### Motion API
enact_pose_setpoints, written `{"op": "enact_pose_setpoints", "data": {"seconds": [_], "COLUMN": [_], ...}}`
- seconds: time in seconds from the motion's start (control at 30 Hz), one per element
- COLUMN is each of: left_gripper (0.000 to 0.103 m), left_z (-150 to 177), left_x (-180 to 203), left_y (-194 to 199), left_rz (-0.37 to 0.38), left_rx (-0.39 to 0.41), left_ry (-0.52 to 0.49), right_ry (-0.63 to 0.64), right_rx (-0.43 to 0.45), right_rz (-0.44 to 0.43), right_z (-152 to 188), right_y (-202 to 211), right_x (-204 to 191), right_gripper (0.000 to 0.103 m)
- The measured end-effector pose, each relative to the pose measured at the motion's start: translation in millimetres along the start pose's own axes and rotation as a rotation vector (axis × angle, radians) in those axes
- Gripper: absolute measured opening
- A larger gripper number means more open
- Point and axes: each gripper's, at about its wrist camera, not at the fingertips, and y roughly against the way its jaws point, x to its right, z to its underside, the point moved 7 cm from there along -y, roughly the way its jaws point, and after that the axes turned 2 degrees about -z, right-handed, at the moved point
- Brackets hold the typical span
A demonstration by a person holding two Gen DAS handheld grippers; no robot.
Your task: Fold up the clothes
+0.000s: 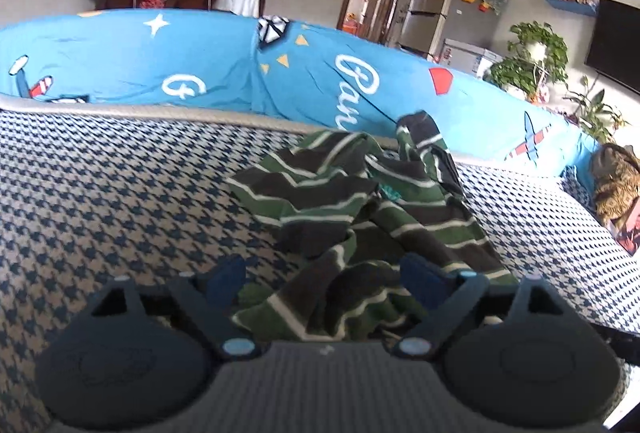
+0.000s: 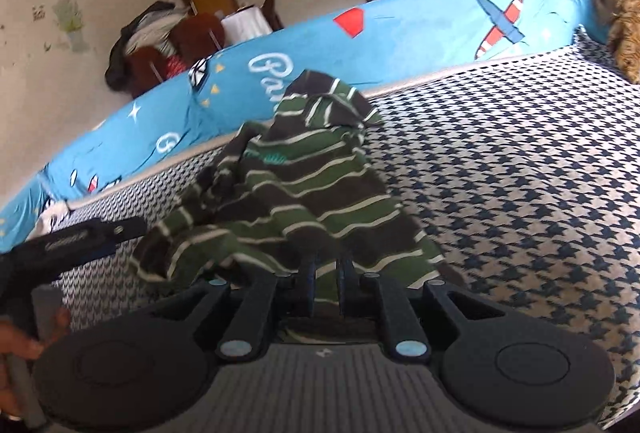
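Left gripper (image 1: 324, 281) has its jaws spread wide, gripping nothing — the striped shirt (image 1: 360, 201) just lies crumpled between them on the houndstooth bed (image 1: 120, 193). Right gripper (image 2: 326, 283) is pinched tight on the hem — probably to pull it flat.

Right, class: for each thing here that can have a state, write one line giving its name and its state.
Left gripper: open, jaws wide, striped shirt lying between them unpinched.
Right gripper: shut on the shirt's near edge.
Striped shirt: crumpled, unfolded, heaped on the houndstooth cover.
Blue sheet: draped over the back edge.
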Motion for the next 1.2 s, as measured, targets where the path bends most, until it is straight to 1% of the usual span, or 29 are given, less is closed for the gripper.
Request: {"op": "enact_pose_setpoints", "data": {"seconds": [0.13,0.2,0.27,0.3,0.37,0.43,0.47,0.57,0.63,0.67,0.8,0.87,0.97,1.1,1.2], "left_gripper": [0.088,0.08,0.055,0.049,0.026,0.015,0.013,0.011,0.011,0.011,0.009,0.009,0.009,0.009,0.009], "left_z": [5,6,9,11,15,17,17,11,4,-1,-18,-26,-34,-40,-43], "left_x": [3,5,6,7,11,16,19,22,18,14,0,-5,-6,-10,-16], "left_y": [-15,-22,-31,-34,-38,-37,-36,-26,-17,-13,5,13,19,23,23], "left_rz": [-0.007,-0.001,0.009,0.016,0.035,0.05,0.051,0.024,0.018,0.024,0.047,0.061,0.061,0.049,0.051], "left_rx": [-0.026,-0.038,-0.068,-0.083,-0.108,-0.11,-0.103,-0.051,-0.024,-0.017,-0.01,-0.016,-0.033,-0.042,-0.055], "left_ry": [-0.008,-0.002,-0.003,-0.005,-0.013,-0.038,-0.052,-0.073,-0.038,-0.003,0.111,0.144,0.155,0.144,0.151], "right_ry": [0.001,-0.003,-0.001,0.001,0.003,0.007,0.01,0.015,0.017,0.018,0.036,0.054,0.093,0.163,0.22], "right_rx": [-0.015,-0.024,-0.033,-0.037,-0.045,-0.05,-0.051,-0.05,-0.044,-0.041,-0.053,-0.06,-0.079,-0.116,-0.138], "right_rz": [-0.008,-0.011,-0.015,-0.017,-0.02,-0.023,-0.024,-0.033,-0.047,-0.057,-0.099,-0.131,-0.197,-0.266,-0.281], "right_z": [2,4,6,6,7,8,9,9,8,8,8,9,12,21,27], "right_y": [-4,-7,-10,-11,-14,-16,-17,-18,-18,-18,-22,-24,-28,-35,-43], "right_x": [-2,-3,-5,-6,-8,-10,-11,-13,-16,-18,-29,-38,-57,-85,-102], "right_gripper": [0.013,0.013,0.013,0.013,0.013,0.013,0.014,0.014,0.014,0.014,0.014,0.014,0.014,0.014,0.02]}}
